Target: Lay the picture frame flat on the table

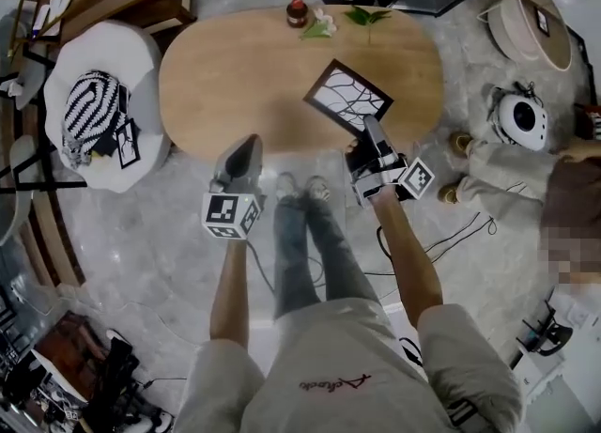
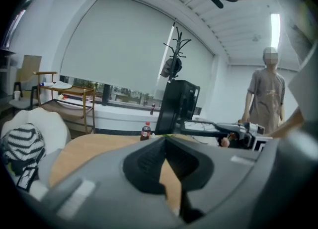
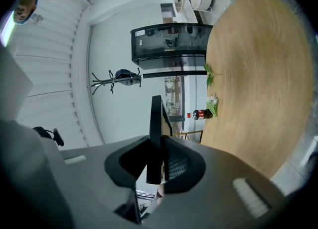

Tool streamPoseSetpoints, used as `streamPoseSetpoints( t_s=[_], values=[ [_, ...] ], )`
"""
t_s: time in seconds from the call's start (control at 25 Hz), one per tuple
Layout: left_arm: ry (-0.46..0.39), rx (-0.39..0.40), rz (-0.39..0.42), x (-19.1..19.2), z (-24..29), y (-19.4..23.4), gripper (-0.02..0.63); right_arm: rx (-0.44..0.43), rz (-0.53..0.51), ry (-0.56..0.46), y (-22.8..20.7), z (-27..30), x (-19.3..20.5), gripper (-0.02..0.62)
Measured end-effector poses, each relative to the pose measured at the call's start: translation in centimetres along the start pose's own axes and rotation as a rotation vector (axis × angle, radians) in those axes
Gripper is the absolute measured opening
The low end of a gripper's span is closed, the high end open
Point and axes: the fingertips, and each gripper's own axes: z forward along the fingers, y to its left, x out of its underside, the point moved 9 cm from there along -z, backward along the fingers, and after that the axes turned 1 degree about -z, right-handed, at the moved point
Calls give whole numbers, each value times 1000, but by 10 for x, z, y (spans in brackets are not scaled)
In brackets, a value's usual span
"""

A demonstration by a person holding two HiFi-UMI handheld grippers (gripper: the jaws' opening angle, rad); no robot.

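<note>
The picture frame (image 1: pixel 347 98), black-edged with a white branch print, hangs tilted over the near right part of the oval wooden table (image 1: pixel 235 74). My right gripper (image 1: pixel 369 128) is shut on the frame's near corner. In the right gripper view the frame's black edge (image 3: pixel 156 123) stands clamped between the pads, with the table (image 3: pixel 258 74) beyond it. My left gripper (image 1: pixel 246 145) hovers at the table's near edge, left of the frame and apart from it. In the left gripper view its jaws (image 2: pixel 165 139) meet at the tips with nothing between them.
A cola bottle (image 1: pixel 297 12), a white flower (image 1: pixel 319 25) and green leaves (image 1: pixel 366 16) sit at the table's far edge. A white armchair with a striped cushion (image 1: pixel 94 107) stands to the left. One person sits on the floor at right (image 1: pixel 507 173); another stands beyond the table (image 2: pixel 266 99).
</note>
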Motion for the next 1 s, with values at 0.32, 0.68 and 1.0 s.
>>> streamPoseSetpoints(
  t_s=[0.32, 0.68, 1.0],
  values=[
    [6, 16, -29, 53, 31, 13, 0, 53, 10, 2, -72, -23, 5, 67],
    [43, 30, -55, 113, 63, 25, 0, 109, 20, 7, -152, -45, 4, 67],
    [55, 9, -71, 154, 86, 30, 0, 151, 39, 10, -211, -66, -3, 67]
  ],
)
